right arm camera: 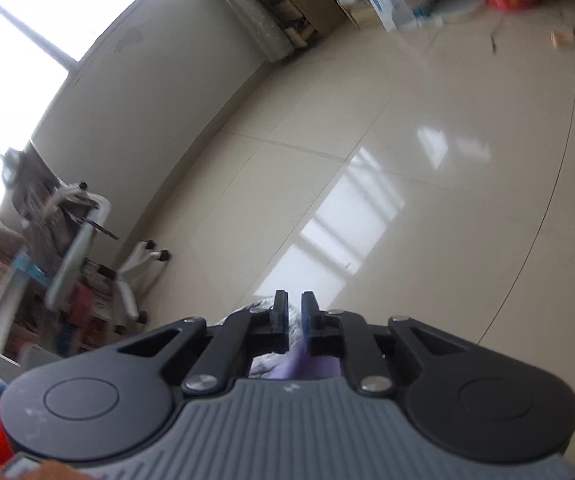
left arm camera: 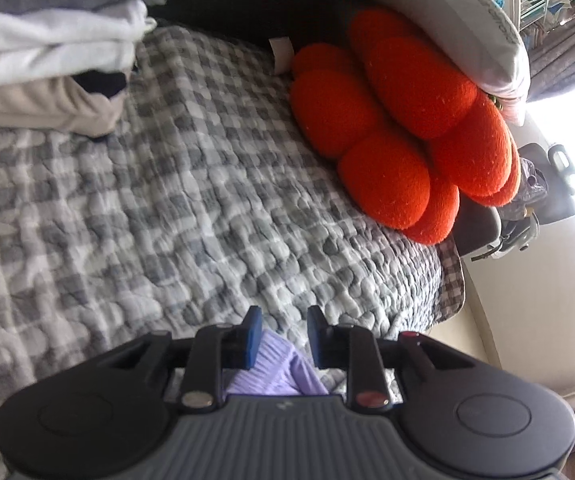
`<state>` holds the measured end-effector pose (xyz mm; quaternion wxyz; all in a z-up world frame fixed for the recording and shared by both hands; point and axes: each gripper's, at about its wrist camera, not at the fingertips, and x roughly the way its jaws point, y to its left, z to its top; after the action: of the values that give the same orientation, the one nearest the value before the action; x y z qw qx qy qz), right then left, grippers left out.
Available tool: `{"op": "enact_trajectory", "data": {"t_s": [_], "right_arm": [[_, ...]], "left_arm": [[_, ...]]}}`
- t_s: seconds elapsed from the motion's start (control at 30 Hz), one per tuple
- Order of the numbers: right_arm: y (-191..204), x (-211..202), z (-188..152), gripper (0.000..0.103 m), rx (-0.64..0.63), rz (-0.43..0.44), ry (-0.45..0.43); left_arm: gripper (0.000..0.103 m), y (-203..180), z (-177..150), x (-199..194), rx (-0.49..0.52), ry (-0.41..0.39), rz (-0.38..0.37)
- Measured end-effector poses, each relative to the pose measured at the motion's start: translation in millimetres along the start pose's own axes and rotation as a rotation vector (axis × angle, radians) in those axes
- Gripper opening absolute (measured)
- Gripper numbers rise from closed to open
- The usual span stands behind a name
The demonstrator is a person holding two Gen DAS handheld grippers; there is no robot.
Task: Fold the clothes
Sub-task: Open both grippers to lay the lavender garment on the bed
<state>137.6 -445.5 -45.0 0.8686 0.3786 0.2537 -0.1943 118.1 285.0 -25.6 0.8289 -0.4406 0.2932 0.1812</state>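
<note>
A lilac knit garment [left arm camera: 275, 372] lies under my left gripper [left arm camera: 284, 330], above the grey checked quilt [left arm camera: 167, 200] of a bed. The blue pads stand apart; the cloth sits low between them, close to the left pad and clear of the right one. In the right wrist view the same lilac garment [right arm camera: 307, 364] bunches beneath my right gripper [right arm camera: 294, 316]. Its fingers are a narrow slit apart, and I see no cloth pinched at the tips. That gripper hangs out over the tiled floor [right arm camera: 407, 160].
A stack of folded clothes [left arm camera: 47, 60] sits at the quilt's far left. An orange flower cushion [left arm camera: 399, 120] and a white pillow [left arm camera: 467, 20] lie at the far right. A white wheeled chair [right arm camera: 87, 248] and cluttered shelves stand by the wall.
</note>
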Motion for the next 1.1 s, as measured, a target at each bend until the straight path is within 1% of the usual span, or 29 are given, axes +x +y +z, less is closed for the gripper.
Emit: {"op": "enact_trajectory", "data": {"t_s": [0.07, 0.13, 0.2, 0.27, 0.33, 0.4, 0.43, 0.5, 0.53, 0.57, 0.6, 0.7, 0.8, 0.83, 0.87, 0.93, 0.97, 1.0, 1.1], "right_arm": [[21, -10, 1, 0.013, -0.174, -0.048, -0.051], [47, -25, -7, 0.013, -0.371, -0.033, -0.092], [76, -42, -23, 0.013, -0.577, 0.068, -0.083], [107, -61, -51, 0.014, -0.748, 0.191, -0.060], [135, -78, -86, 0.014, -0.893, 0.330, -0.010], [159, -94, -128, 0.014, -1.039, 0.465, 0.052], [168, -101, -152, 0.018, -1.126, 0.521, 0.072], [182, -111, -201, 0.040, -1.331, 0.612, 0.094], [188, -117, -225, 0.057, -1.427, 0.654, 0.094], [191, -121, -244, 0.061, -1.507, 0.687, 0.068], [195, -124, -260, 0.061, -1.569, 0.708, 0.051], [217, -115, -287, 0.061, -1.618, 0.692, 0.056], [232, -102, -305, 0.060, -1.633, 0.663, 0.098], [235, -98, -312, 0.057, -1.648, 0.649, 0.118], [239, -94, -318, 0.047, -1.662, 0.637, 0.130], [245, -90, -325, 0.037, -1.684, 0.620, 0.118], [251, -87, -324, 0.027, -1.675, 0.600, 0.125], [257, -84, -322, 0.023, -1.666, 0.579, 0.130], [271, -74, -324, 0.022, -1.665, 0.511, 0.127]], "left_arm": [[0.024, 4, -1, -8, -0.003, -0.001, 0.001], [0.024, 7, -3, -14, -0.004, 0.008, -0.008], [0.025, 9, -7, -20, -0.011, 0.029, -0.023], [0.028, 10, -11, -26, -0.022, 0.053, -0.039], [0.029, 10, -16, -32, -0.023, 0.078, -0.061], [0.029, 9, -20, -38, -0.019, 0.106, -0.086], [0.029, 9, -21, -43, -0.013, 0.115, -0.098], [0.032, 10, -23, -51, 0.002, 0.122, -0.117], [0.033, 10, -23, -55, 0.015, 0.121, -0.120], [0.035, 11, -22, -56, 0.035, 0.118, -0.109], [0.036, 12, -21, -56, 0.055, 0.118, -0.095], [0.036, 21, -19, -46, 0.086, 0.150, -0.054], [0.036, 29, -19, -38, 0.070, 0.183, -0.056], [0.036, 29, -18, -37, 0.075, 0.186, -0.060], [0.036, 29, -18, -36, 0.081, 0.188, -0.064], [0.036, 28, -18, -34, 0.097, 0.192, -0.058], [0.036, 27, -18, -32, 0.107, 0.195, -0.046], [0.036, 28, -19, -30, 0.115, 0.202, -0.029], [0.035, 31, -21, -23, 0.109, 0.235, -0.019]]}}
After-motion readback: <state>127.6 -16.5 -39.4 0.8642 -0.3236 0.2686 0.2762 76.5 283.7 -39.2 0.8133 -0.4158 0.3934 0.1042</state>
